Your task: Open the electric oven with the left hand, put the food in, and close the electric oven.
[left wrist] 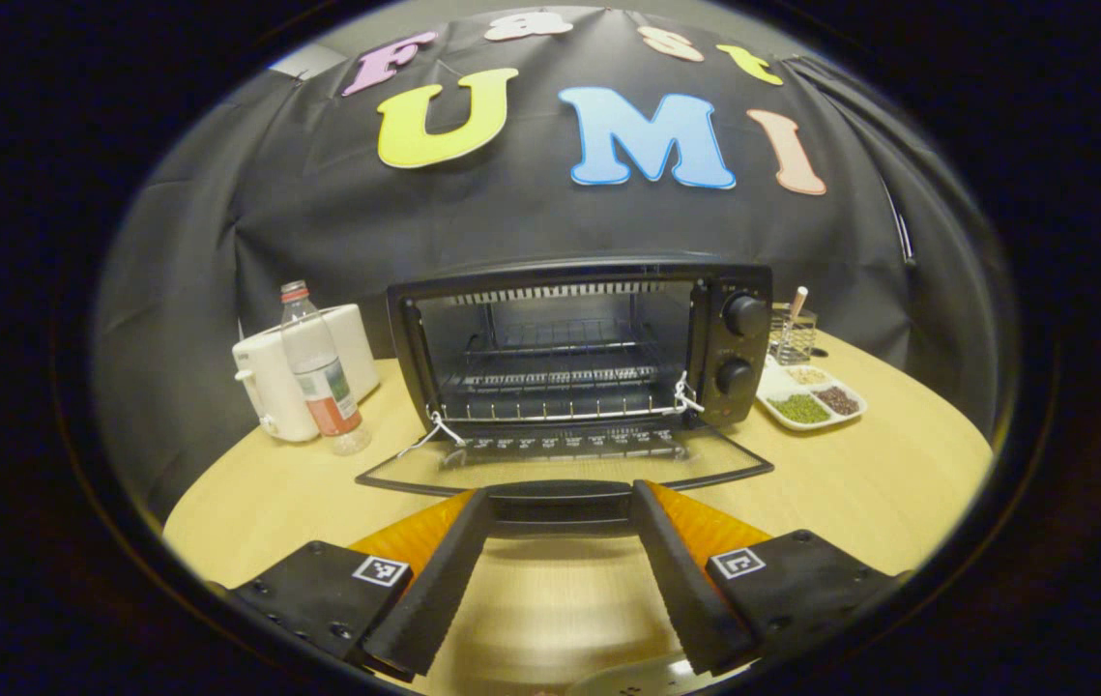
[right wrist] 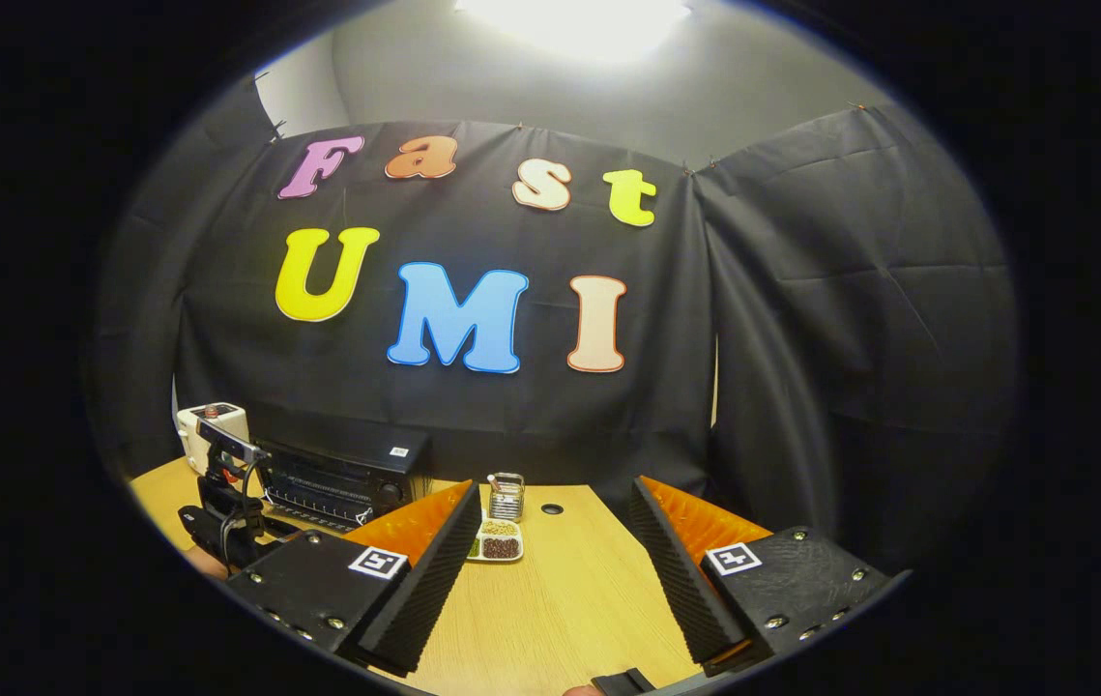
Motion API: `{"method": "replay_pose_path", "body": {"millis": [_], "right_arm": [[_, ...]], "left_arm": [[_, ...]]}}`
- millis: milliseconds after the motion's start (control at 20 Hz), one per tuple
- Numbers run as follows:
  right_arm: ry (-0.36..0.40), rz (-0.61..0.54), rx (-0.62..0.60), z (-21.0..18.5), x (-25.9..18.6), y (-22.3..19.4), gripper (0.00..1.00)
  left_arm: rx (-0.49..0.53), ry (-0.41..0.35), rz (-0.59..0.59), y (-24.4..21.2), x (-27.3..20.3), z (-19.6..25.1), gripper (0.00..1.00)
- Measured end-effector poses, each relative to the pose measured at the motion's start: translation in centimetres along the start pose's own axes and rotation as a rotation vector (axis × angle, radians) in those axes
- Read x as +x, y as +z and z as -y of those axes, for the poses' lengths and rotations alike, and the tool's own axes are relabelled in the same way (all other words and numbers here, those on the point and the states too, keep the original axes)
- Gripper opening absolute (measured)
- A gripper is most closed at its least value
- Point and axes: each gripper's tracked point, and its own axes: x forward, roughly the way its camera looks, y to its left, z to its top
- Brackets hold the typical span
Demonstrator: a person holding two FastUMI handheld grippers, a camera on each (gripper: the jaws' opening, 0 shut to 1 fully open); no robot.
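Electric oven (left wrist: 579,362), door (left wrist: 564,469) down flat on table (left wrist: 859,483).
Left gripper (left wrist: 562,536): fingers flank door handle (left wrist: 562,505), grip unclear. Right gripper (right wrist: 555,570): jaws apart, empty; its view adds divided dish (right wrist: 495,541).

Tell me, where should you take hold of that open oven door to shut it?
By the dark handle bar along the front edge of the oven door, which lies folded down flat. Come from the front, fingers on either end of the bar as the left gripper has them now, then lift. The glass offers no hold.
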Motion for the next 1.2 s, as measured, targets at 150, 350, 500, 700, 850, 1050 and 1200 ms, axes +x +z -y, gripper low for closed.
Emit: {"method": "replay_pose_path", "body": {"millis": [150,350,500,700,850,1050,1200], "right_arm": [[0.011,-0.016,-0.021,0.0,-0.1,-1.0,0.97],[0.049,-0.029,0.003,-1.0,-0.1,-1.5,0.97],[0.089,-0.014,0.012,-2.2,0.1,-1.1,0.97],[0.171,-0.018,0.050,-4.7,0.9,-1.5,0.97],[0.254,-0.044,0.091,-7.2,1.5,-2.3,0.96],[0.374,-0.123,0.132,-10.7,1.9,-4.4,0.97],[0.480,-0.216,0.154,-13.5,2.1,-6.7,0.97]], "left_arm": [[0.040,0.008,-0.020,-0.8,0.1,0.1,0.98],[0.060,0.011,-0.021,-0.4,-0.4,0.0,1.00],[0.052,0.022,0.013,1.1,-2.2,-0.9,0.98],[0.019,0.039,0.108,5.5,-6.2,-2.9,1.00],[-0.013,0.053,0.207,9.9,-10.1,-4.7,1.00],[-0.054,0.081,0.305,13.9,-15.0,-7.5,0.97],[-0.055,0.121,0.353,15.7,-18.0,-10.3,1.00]]}}
